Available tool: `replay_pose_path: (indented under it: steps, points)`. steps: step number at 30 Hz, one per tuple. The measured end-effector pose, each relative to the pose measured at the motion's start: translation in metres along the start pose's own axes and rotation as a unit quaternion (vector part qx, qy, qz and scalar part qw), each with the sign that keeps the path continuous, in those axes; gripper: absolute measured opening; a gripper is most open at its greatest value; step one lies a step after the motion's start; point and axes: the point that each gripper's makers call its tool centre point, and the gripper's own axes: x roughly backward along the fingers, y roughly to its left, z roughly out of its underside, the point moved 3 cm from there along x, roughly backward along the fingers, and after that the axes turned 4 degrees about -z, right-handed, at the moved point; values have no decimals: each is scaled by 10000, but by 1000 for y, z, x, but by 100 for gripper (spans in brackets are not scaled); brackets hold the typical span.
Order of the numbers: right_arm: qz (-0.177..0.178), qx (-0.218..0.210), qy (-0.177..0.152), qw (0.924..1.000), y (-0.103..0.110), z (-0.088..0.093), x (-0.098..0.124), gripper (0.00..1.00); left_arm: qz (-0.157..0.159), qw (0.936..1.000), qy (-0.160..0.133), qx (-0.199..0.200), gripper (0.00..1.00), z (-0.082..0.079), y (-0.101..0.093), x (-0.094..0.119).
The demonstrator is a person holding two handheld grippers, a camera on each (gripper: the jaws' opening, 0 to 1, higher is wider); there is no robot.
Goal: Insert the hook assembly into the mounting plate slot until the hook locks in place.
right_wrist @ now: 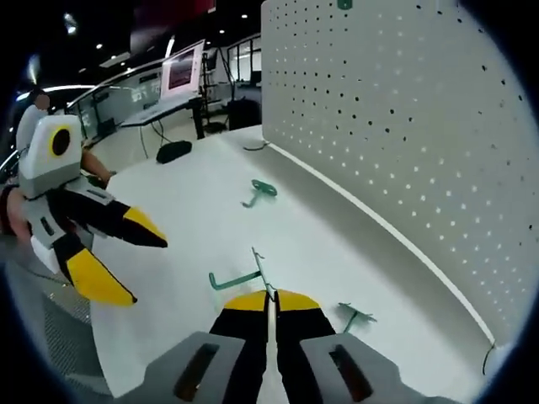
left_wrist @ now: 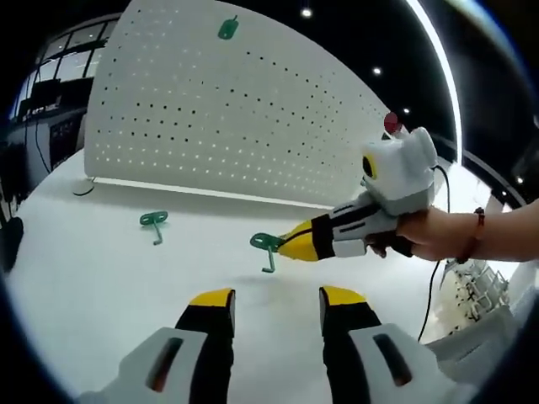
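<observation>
A white desk point(left_wrist: 76, 278) stretches under a dark ceiling with small round spotlights point(left_wrist: 306, 13) and a long bright light strip point(left_wrist: 438, 59). Beyond the desk's far end stand office desks point(right_wrist: 160, 114), a lit monitor point(right_wrist: 180, 71) and glass partitions point(right_wrist: 240, 59). A dark, rounded object point(right_wrist: 173, 151) lies at the desk's far edge.

green hook point(right_wrist: 240, 279), white dotted pegboard point(left_wrist: 227, 118)

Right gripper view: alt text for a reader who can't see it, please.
The right gripper, jaws shut, pinches a green hook above a white table. The left gripper is open at left; another green hook lies before a white pegboard.
</observation>
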Motion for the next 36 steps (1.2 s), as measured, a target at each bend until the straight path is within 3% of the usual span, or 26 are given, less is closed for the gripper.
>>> replay_pose_path:
  steps: [14,19,21,26,31,36]
  points:
    - [99,-195,-418,9989,10,-13,20,0,166,9991,-233,313,37,-8,-8,1]
    - [136,-355,-601,9975,16,-13,28,0,311,9975,-323,541,35,-11,-15,2]
    - [-22,-630,-695,9956,22,-12,30,0,345,9970,-351,603,35,-13,-16,2]
    - [58,-627,-791,9949,26,-10,35,0,435,9963,-356,648,33,-14,-19,1]
    - [38,-700,-896,9935,31,-14,38,0,564,9943,-428,797,24,-19,-23,1]
    - [25,-747,-1068,9915,36,-23,40,0,603,9919,-538,975,23,-24,-23,3]
